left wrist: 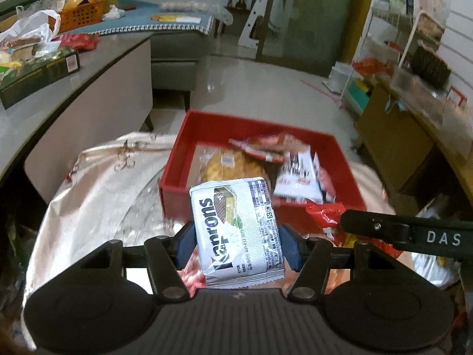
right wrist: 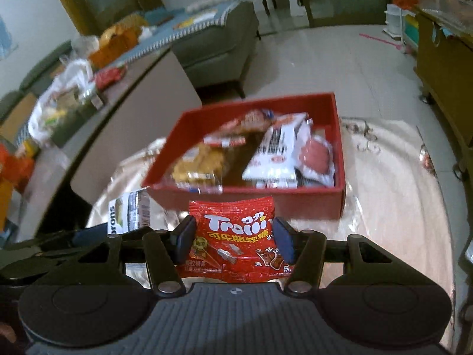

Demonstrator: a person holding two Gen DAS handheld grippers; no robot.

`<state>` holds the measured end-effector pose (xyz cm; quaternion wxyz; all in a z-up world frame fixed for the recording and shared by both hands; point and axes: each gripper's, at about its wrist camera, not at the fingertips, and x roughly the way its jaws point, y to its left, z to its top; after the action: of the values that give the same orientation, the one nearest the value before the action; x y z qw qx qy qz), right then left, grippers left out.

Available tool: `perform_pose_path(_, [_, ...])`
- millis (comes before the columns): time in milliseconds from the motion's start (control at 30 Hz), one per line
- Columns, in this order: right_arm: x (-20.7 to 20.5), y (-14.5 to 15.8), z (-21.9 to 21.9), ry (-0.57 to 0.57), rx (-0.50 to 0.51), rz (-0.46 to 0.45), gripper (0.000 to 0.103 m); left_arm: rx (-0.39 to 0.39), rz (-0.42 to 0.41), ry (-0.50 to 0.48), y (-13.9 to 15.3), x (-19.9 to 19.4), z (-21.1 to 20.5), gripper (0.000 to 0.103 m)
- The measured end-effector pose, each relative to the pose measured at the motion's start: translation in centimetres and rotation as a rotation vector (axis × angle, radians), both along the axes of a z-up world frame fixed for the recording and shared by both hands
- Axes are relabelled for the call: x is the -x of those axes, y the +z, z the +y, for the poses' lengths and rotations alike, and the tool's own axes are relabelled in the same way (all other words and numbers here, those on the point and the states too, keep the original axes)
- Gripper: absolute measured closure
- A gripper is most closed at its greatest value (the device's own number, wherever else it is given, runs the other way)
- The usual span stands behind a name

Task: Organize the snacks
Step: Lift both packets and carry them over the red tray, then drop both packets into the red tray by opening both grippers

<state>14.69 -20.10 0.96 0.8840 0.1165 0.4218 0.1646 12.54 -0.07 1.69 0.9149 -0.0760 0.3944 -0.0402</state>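
1. Off to the left of the left gripper's (left wrist: 238, 244) jaws, well apart, a grey counter (left wrist: 97, 56) carries a dark green box (left wrist: 40, 74), a white plastic bag (left wrist: 29, 29) and an orange basket (left wrist: 81, 14).
2. Under and left of those jaws spreads a cream tablecloth (left wrist: 97, 177) with a dark scroll pattern.
3. Between the left jaws sits a white wafer packet (left wrist: 236, 222) marked with dark lettering; the blue pads (left wrist: 291, 247) press on its two long sides, so the jaws are narrow and holding it, its top end tilting forward past the fingertips.
4. Just ahead of that packet stands a red tray (left wrist: 207, 124) on the cloth, holding a clear-wrapped golden pastry (left wrist: 218, 165), a white sachet (left wrist: 298, 180) and other wrappers.
5. To the right of the left jaws, the black arm of the right gripper (right wrist: 235, 238) reaches in with red foil beside it.
6. In the right wrist view, the wafer packet shows just left of the right jaws.
7. Between the right jaws lies a red gummy bag (right wrist: 236, 239); both pads touch its side edges, gripping it at a narrow setting.
8. Directly beyond the bag's top edge is the near wall of the red tray.
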Motion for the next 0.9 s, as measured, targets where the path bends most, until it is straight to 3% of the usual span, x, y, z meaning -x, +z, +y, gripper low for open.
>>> perform_pose_path(400, [-2.5, 1.8, -1.8, -0.063, -0.087, -0.062, 0.039, -0.019, -0.057, 0.002, 1.2, -3.4, -1.6, 0.05])
perform_pose_path(900, [-8.2, 0.8, -2.3, -0.117, -0.125, -0.075, 0.039, -0.048, -0.078, 0.01, 0.4, -10.3, -3.4, 0.05])
